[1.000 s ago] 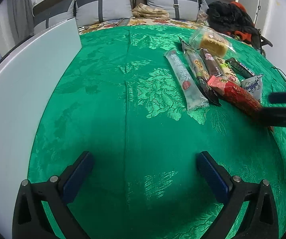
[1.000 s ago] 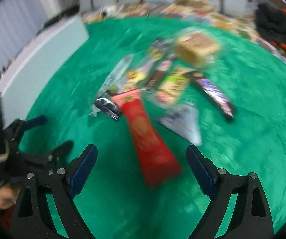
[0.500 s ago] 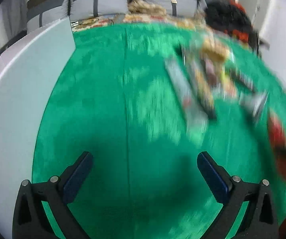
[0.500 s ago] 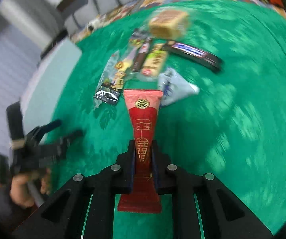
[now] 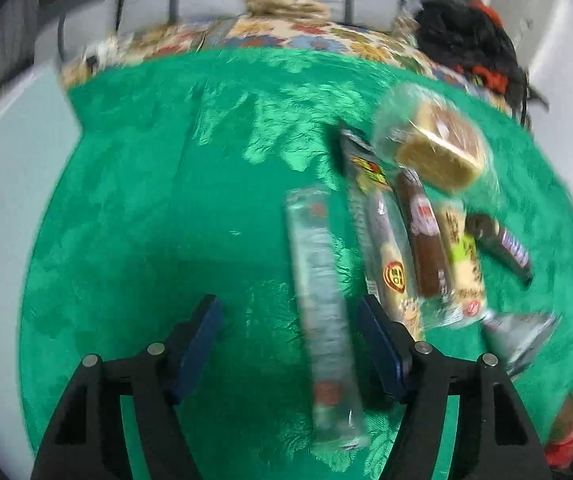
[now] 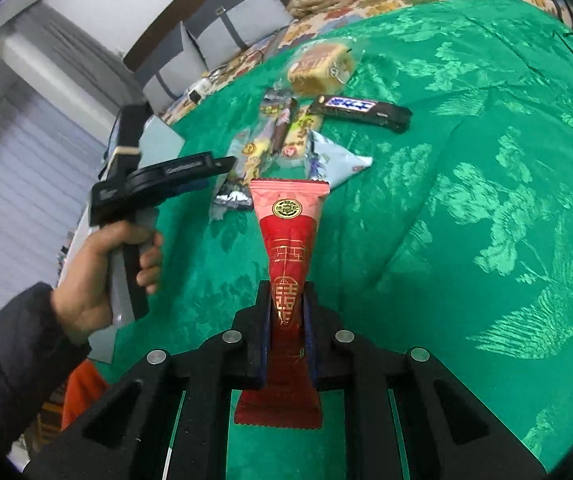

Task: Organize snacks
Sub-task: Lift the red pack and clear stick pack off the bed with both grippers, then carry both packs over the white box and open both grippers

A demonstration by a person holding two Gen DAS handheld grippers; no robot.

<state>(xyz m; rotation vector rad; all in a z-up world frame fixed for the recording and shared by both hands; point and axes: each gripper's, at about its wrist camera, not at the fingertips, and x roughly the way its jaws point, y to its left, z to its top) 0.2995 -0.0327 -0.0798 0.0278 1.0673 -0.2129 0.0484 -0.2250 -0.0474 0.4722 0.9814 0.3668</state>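
Left wrist view: left tongs [image 5: 288,344], jaws half spread and just been closing, straddle a long clear-wrapped snack bar [image 5: 322,316] on the green bedspread [image 5: 134,208], pads not yet pressing it; other snacks lie just right, w/ a wrapped cake [image 5: 438,152] at far right. Right wrist view: right tongs [image 6: 286,334] pressed together, pinching a red snack packet [image 6: 290,248] near centre, above the bedspread; remaining snacks beyond it, a person's hand [image 6: 102,276] gripping the left tongs at left.

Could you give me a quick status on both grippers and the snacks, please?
Right gripper shut on red packet. Left gripper closing around clear packet, pads not yet pressing. Other snacks lie close beside it.
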